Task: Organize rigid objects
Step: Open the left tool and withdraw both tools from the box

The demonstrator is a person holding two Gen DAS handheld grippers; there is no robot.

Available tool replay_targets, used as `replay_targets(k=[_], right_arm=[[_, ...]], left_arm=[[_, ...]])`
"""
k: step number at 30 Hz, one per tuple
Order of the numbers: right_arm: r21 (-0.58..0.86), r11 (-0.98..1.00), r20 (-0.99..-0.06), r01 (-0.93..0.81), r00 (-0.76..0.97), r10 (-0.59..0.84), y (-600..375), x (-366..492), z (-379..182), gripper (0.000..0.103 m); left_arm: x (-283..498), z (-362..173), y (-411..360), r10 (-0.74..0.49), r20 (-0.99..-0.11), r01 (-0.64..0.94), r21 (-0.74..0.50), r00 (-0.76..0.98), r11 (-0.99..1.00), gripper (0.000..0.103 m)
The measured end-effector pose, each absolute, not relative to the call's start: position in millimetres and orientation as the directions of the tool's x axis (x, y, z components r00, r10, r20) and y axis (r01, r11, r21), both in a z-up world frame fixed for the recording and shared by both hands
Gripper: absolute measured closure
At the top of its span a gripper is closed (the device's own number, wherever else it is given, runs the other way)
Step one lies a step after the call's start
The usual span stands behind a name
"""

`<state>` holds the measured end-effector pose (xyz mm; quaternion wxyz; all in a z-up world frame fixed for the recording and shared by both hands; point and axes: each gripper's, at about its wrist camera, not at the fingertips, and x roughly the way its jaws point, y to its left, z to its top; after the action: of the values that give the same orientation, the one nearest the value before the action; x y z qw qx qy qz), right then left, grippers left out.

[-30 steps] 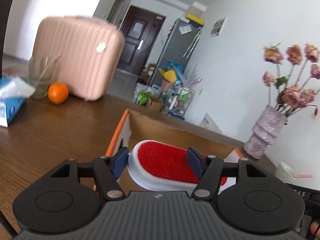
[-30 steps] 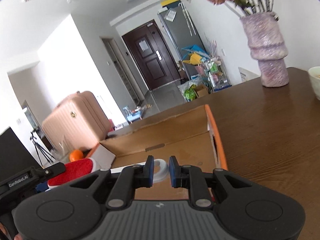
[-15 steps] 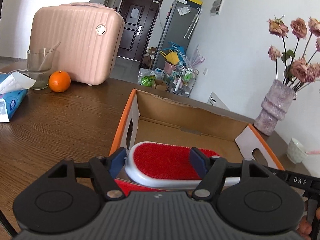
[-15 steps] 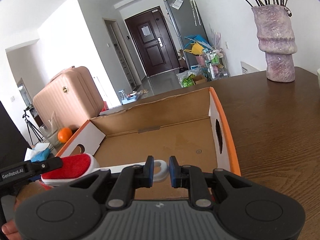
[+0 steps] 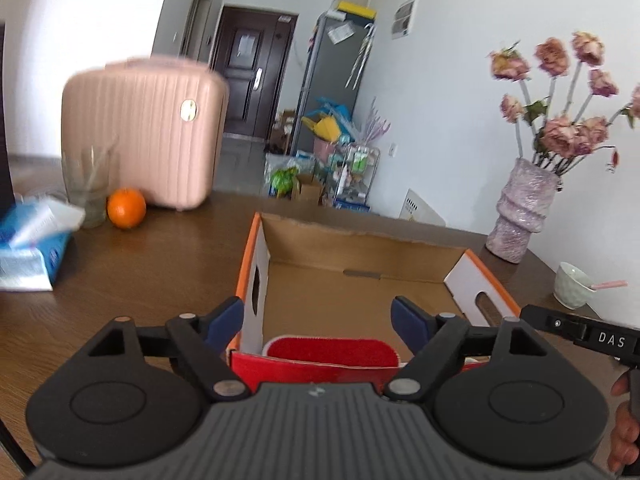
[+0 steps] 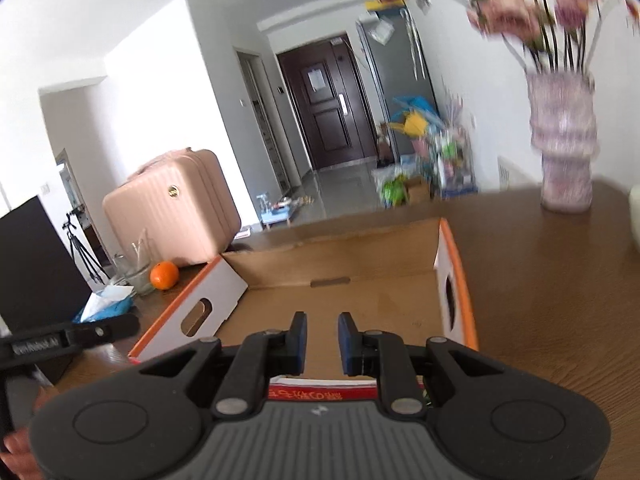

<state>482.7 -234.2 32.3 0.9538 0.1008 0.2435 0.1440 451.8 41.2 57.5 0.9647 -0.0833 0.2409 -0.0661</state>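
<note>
1. cardboard box (image 5: 360,252) with orange rims sits open on my brown wooden table (image 5: 120,280); i see a hand slot in each white end wall.
2. left gripper (image 5: 318,322): jaws spread wide with nothing between the blue pads (image 5: 224,320). it hangs over the box's near edge.
3. red-faced brush (image 5: 332,354) with a white body lies inside the box at the near end, below and between the left pads, not touching them. only its upper edge shows above the red near wall (image 5: 304,372) of the box.
4. right gripper (image 6: 322,342): jaws parted by a narrow gap, holding nothing. it points into the box over the bare cardboard floor (image 6: 340,304).
5. the brush is hidden from my right wrist view; there i see only the red near wall with printed characters, which i cannot read.
6. left of the box, well apart: orange (image 5: 126,208), drinking glass (image 5: 90,184) just beside it, blue tissue pack (image 5: 28,252), and pink suitcase (image 5: 144,128) behind them.
7. right of the box: pale purple vase (image 5: 520,216) with dried pink roses (image 5: 568,132), and small white bowl (image 5: 572,290) with a pink utensil resting in it.
8. both views are partly blurred.
</note>
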Motion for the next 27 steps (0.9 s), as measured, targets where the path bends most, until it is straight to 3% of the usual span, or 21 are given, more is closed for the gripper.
replay_targets(k=[1, 7, 12, 17, 27], right_arm=[[0.209, 0.950, -0.425, -0.234, 0.853, 0.304, -230, 473, 38, 0.082], [-0.001, 0.967, -0.325, -0.256, 0.914, 0.242, -217, 410, 64, 0.052], [-0.083, 0.973, -0.167, -0.217, 0.965, 0.201, -217, 355, 76, 0.009], [-0.095, 0.976, -0.082, -0.195, 0.979, 0.188, -216, 312, 80, 0.006], [-0.062, 0.980, -0.051, -0.189, 0.981, 0.186, -217, 263, 87, 0.002]], left_arm=[[443, 63, 41, -0.164, -0.441, 0.095, -0.175, 0.882, 0.980, 0.017], [387, 87, 33, -0.098, -0.324, 0.091, -0.038, 0.941, 0.995, 0.001], [339, 92, 33, -0.095, -0.225, 0.094, -0.016, 0.970, 0.995, 0.000], [304, 94, 33, -0.100, -0.173, 0.100, -0.005, 0.980, 0.995, 0.000], [253, 102, 33, -0.101, -0.154, 0.103, 0.003, 0.983, 0.995, 0.000]])
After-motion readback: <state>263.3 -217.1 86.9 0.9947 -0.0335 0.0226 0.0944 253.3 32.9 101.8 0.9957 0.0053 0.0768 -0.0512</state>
